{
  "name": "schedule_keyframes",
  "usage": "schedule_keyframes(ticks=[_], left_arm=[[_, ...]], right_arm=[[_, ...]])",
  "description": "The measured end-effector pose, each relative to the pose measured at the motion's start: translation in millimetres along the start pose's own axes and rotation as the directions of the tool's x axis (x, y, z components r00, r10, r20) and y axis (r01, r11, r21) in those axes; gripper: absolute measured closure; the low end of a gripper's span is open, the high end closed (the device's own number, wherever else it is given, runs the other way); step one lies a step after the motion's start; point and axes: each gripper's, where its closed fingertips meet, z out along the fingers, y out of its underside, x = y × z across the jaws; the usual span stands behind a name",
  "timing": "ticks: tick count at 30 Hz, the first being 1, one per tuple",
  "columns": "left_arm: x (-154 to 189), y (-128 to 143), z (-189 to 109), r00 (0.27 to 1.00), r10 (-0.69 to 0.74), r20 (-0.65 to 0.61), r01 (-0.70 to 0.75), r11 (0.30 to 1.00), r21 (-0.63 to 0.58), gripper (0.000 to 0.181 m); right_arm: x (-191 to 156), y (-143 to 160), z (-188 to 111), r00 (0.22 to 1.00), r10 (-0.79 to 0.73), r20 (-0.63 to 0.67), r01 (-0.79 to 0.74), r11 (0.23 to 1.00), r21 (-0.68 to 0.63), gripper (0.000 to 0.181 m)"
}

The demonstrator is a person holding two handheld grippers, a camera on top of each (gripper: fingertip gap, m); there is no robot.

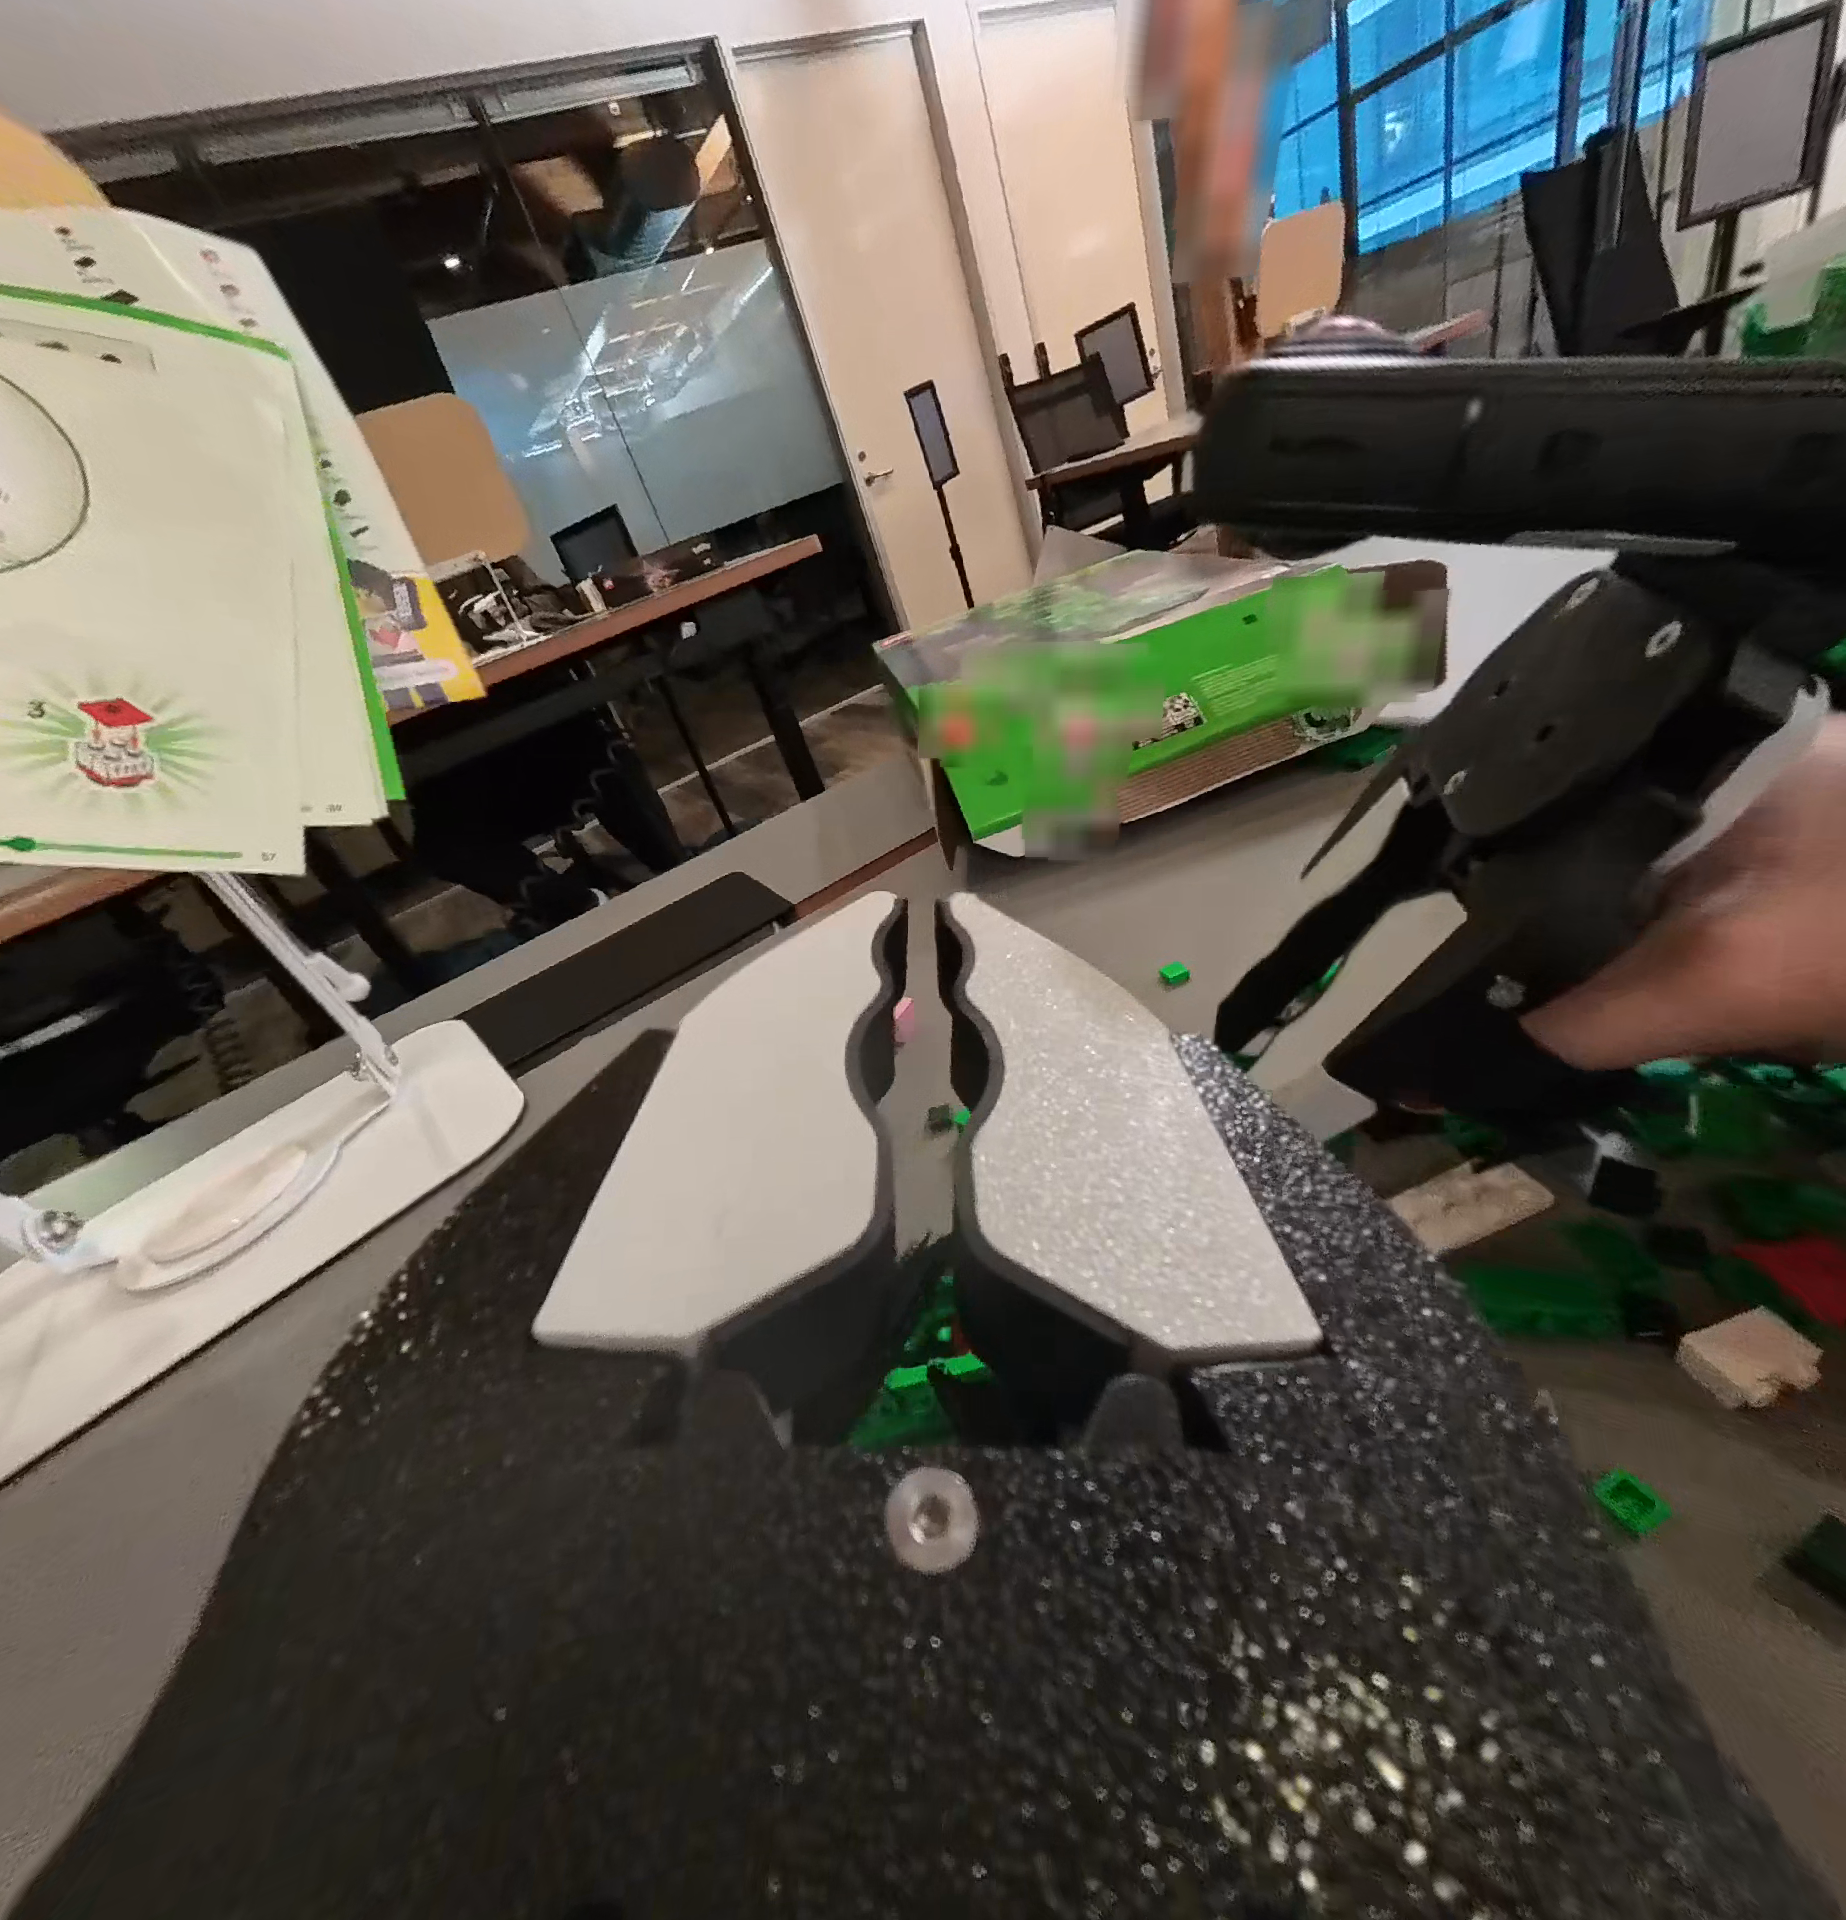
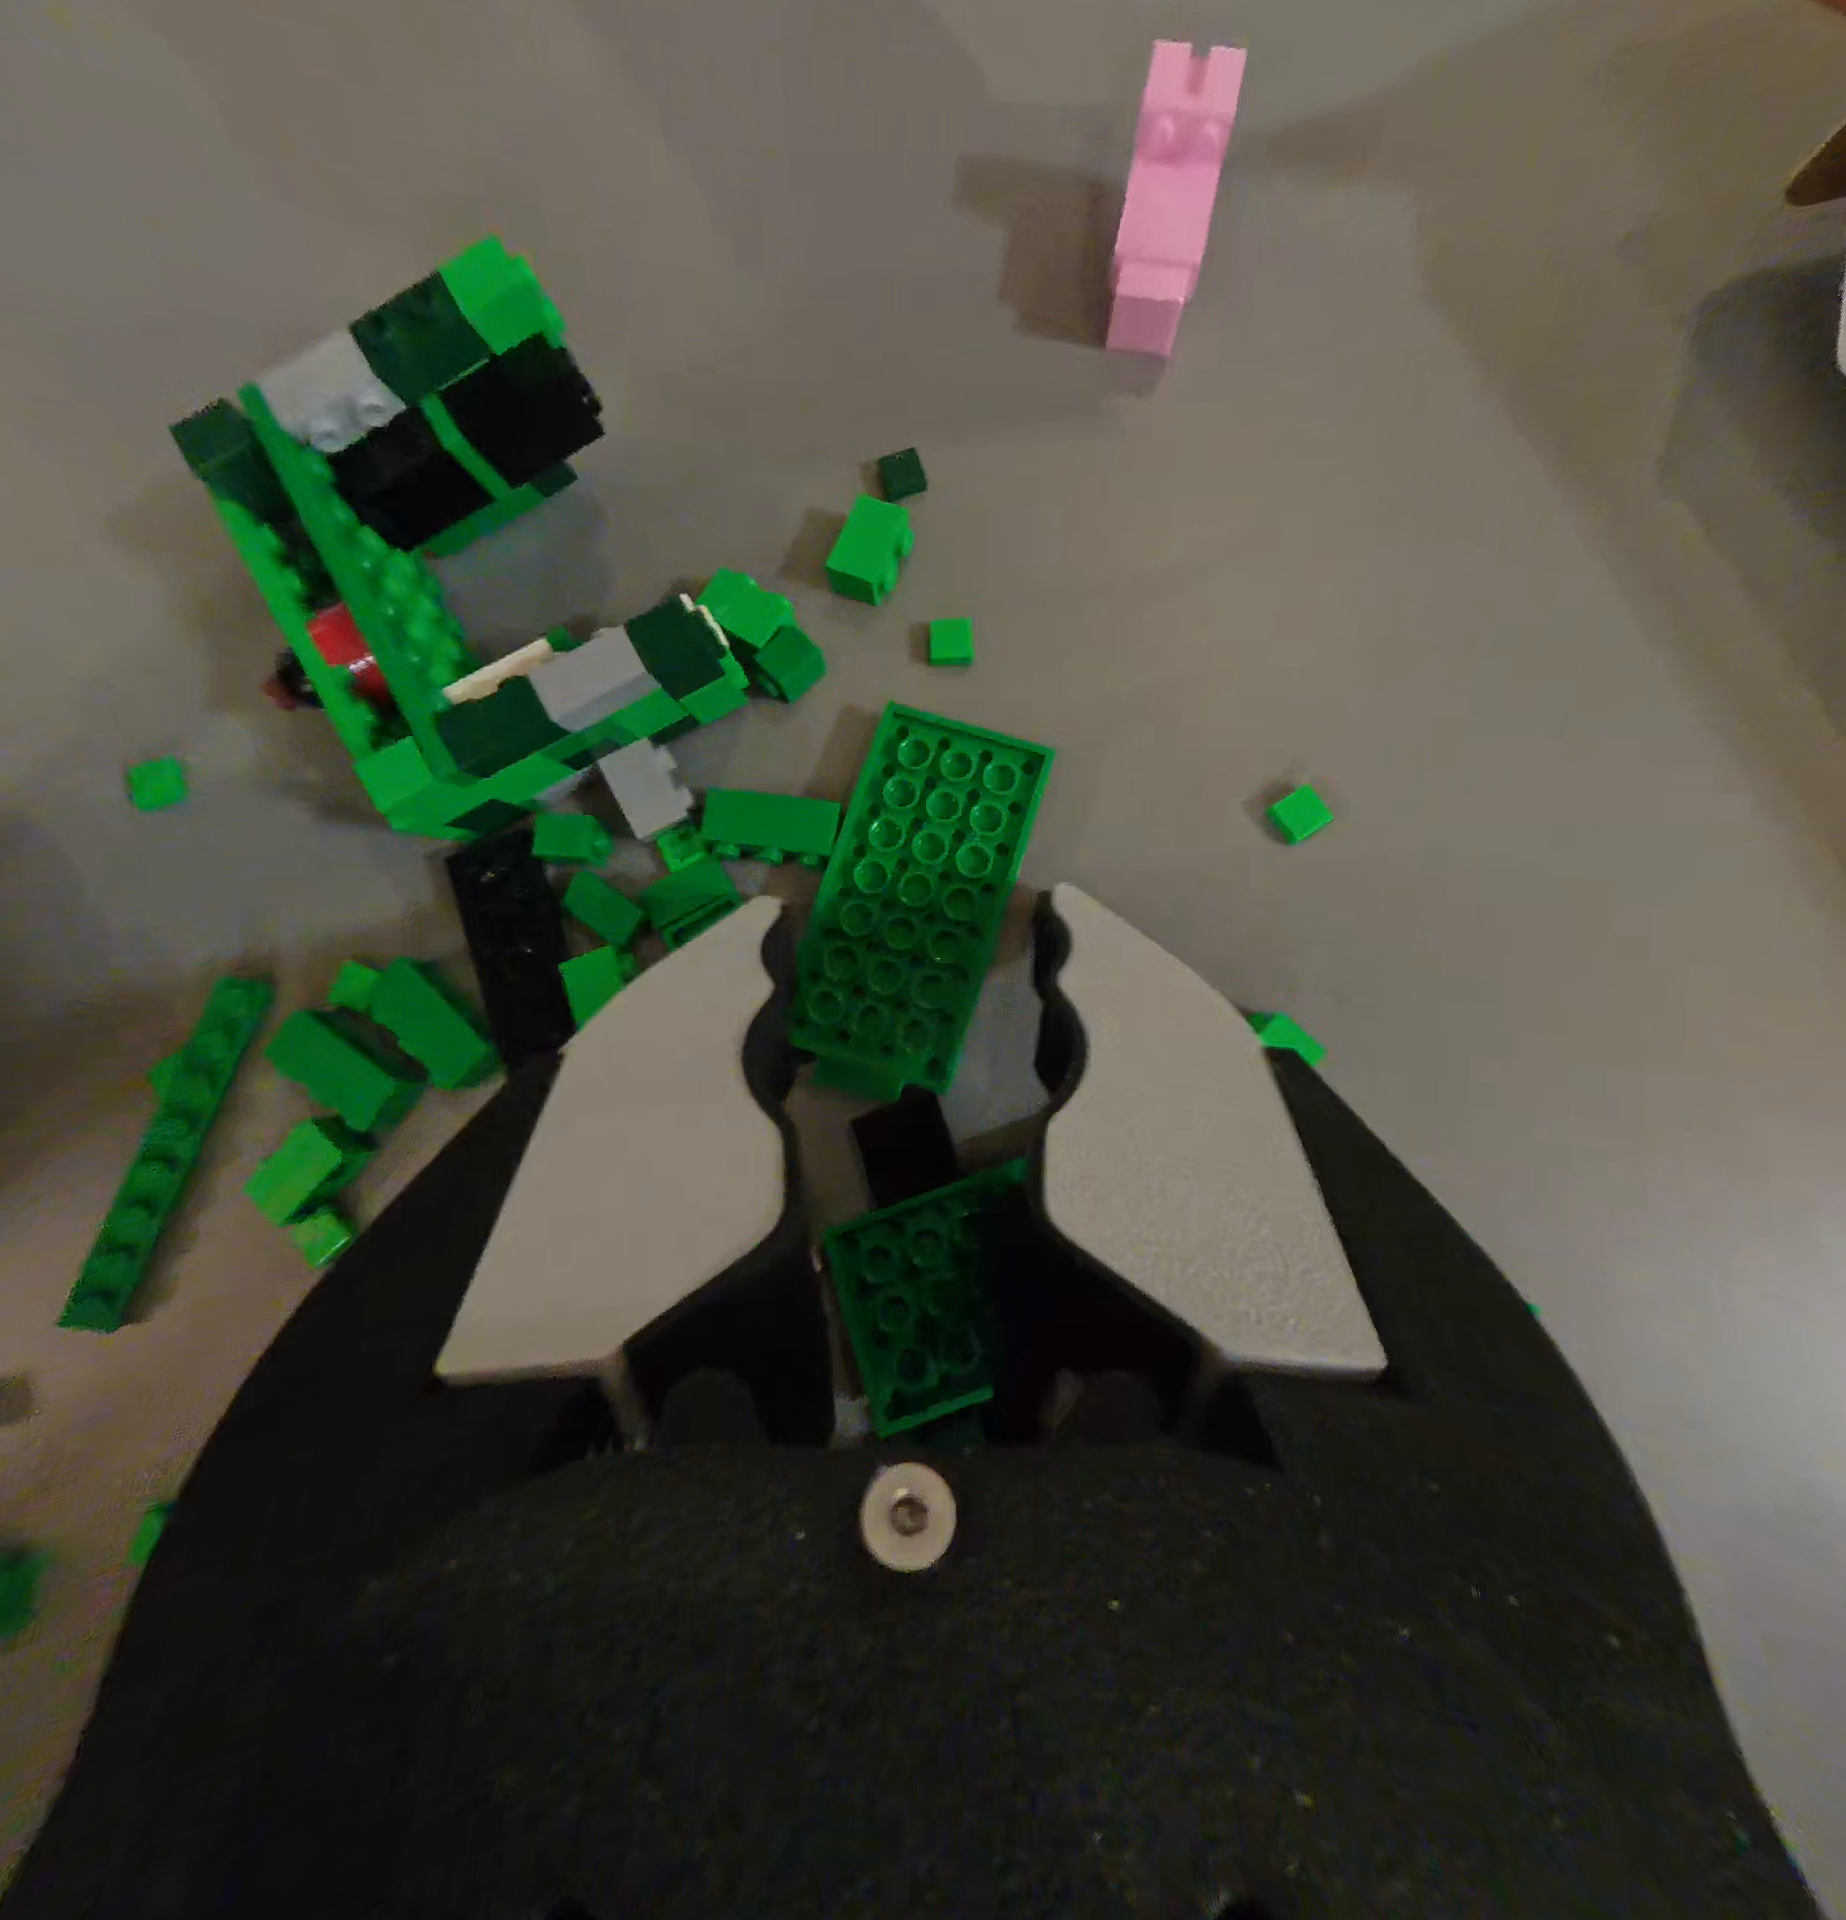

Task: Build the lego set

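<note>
Half-built green, black and grey lego model point(image 2: 420, 582) lying tipped on its side at the far left of the grey desk point(image 2: 1470, 831), ringed by loose green bricks. Just right of it and nearer, a large green plate point(image 2: 919, 894) lying flat with its underside tubes up, its near end reaching in between the right gripper point(image 2: 911, 940) fingers point(image 2: 649, 1132). Fingers spread wide, apart from the plate's long edges on both sides as far as can be judged, so nothing gripped. Under the gap, nearer in, a smaller green plate point(image 2: 914, 1299) overlapping a black piece point(image 2: 903, 1138). Likely to go wrong on closing: a thin flat plate skating off across the smooth desk or tilting up on one edge, since the left finger looks closer to it than the right; tips dropping too far back and catching the smaller plate or black piece as well; a sideways nudge scattering the bricks on the left or knocking the model. Farther right, a pink figure point(image 2: 1168, 197) well clear. Left gripper point(image 1: 921, 914) raised above the desk, fingers point(image 1: 732, 1122) nearly pressed together with only a narrow slit, nothing visible between the tips. Beyond it, an instruction booklet point(image 1: 140, 582) on a white stand point(image 1: 275, 1174) at the left, and a green box point(image 1: 1137, 686) at the far right.
</note>
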Motion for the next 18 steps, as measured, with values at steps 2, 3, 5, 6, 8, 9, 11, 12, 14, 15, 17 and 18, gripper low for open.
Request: schedule_keyframes(ticks=[2, 3, 5, 6, 8, 9, 11, 12, 14, 15, 17, 18], left_arm=[[-5, -1, -2, 0.999, -0.043, 0.004, 0.043, 0.999, 0.009, 0.177], [-7, -2, -3, 0.998, -0.062, 0.006, 0.061, 0.998, 0.015, 0.177], [-12, -2, -4, 0.996, -0.088, 0.007, 0.088, 0.996, 0.020, 0.177], [-13, -2, -4, 0.995, -0.098, 0.007, 0.098, 0.995, 0.020, 0.177], [-13, 0, -4, 0.992, -0.126, -0.021, 0.126, 0.992, 0.009, 0.177], [-10, 2, -3, 0.988, -0.146, -0.049, 0.146, 0.989, -0.003, 0.175], [-2, 6, 0, 0.975, -0.186, -0.118, 0.184, 0.982, -0.032, 0.168], [2, 7, 1, 0.969, -0.197, -0.152, 0.193, 0.980, -0.040, 0.161], [14, 6, 2, 0.957, -0.181, -0.226, 0.177, 0.983, -0.038, 0.142], [22, 4, 2, 0.952, -0.154, -0.265, 0.153, 0.988, -0.025, 0.134], [37, 1, 1, 0.946, -0.070, -0.316, 0.071, 0.997, -0.008, 0.125], [45, 0, 0, 0.940, -0.013, -0.341, 0.015, 1.000, 0.002, 0.122]], right_arm=[[1, -1, 0, 0.999, -0.029, -0.036, 0.030, 1.000, 0.007, 0.145], [1, -1, 0, 0.998, -0.040, -0.048, 0.041, 0.999, 0.013, 0.145], [2, -2, -2, 0.995, -0.064, -0.072, 0.067, 0.997, 0.036, 0.145], [2, -3, -4, 0.994, -0.077, -0.075, 0.081, 0.995, 0.054, 0.146], [0, -8, -12, 0.993, -0.100, -0.063, 0.106, 0.988, 0.111, 0.146], [-1, -10, -18, 0.991, -0.120, -0.055, 0.127, 0.981, 0.147, 0.146], [-4, -13, -30, 0.987, -0.160, -0.031, 0.163, 0.964, 0.211, 0.146], [-9, -14, -36, 0.983, -0.183, 0.010, 0.175, 0.953, 0.248, 0.146], [-14, -14, -47, 0.978, -0.191, 0.084, 0.157, 0.938, 0.308, 0.146], [-19, -13, -52, 0.968, -0.214, 0.134, 0.158, 0.927, 0.340, 0.146], [-26, -11, -63, 0.944, -0.263, 0.197, 0.170, 0.905, 0.390, 0.146], [-32, -9, -68, 0.925, -0.303, 0.230, 0.188, 0.890, 0.416, 0.146]])
